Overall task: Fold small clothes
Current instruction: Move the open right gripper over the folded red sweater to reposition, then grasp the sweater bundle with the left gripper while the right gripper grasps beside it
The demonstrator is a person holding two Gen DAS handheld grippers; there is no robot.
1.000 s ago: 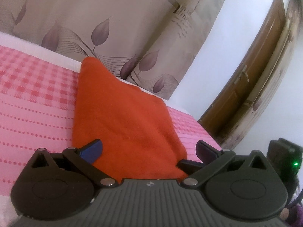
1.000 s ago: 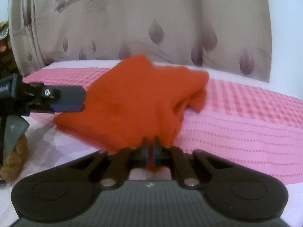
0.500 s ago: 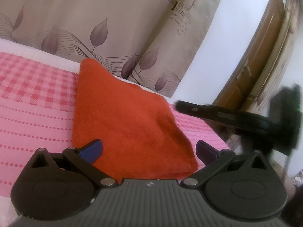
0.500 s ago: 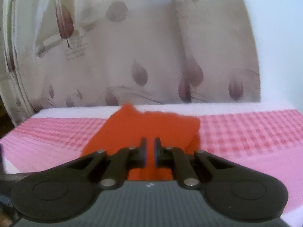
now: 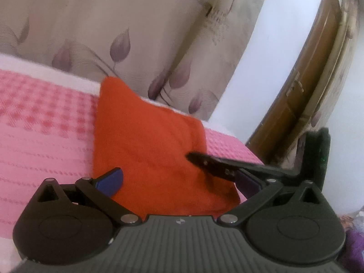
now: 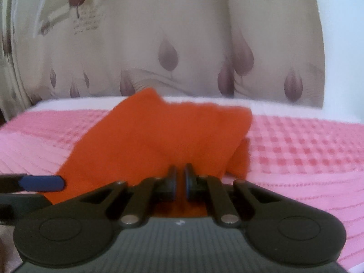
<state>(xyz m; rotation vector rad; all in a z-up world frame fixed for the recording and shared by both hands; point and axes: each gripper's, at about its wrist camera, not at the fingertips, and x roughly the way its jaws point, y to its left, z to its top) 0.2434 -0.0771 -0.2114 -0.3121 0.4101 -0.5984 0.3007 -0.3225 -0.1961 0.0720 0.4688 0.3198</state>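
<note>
Only from the left wrist: right claw (image 5: 193, 155) closed above orange cloth (image 5: 145, 136), left claw (image 5: 179, 182) apart.

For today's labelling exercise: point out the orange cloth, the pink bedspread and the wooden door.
orange cloth (image 5: 147, 141), left wrist view, middle of its top layer
pink bedspread (image 6: 307, 150), right wrist view, bare checked part
wooden door (image 5: 293, 104), left wrist view, panel near handle

One orange cloth (image 5: 145, 150) lies on one pink checked bedspread (image 5: 45, 136); two claws flank the cloth, one leaf-print curtain (image 5: 113, 22) behind it.
</note>
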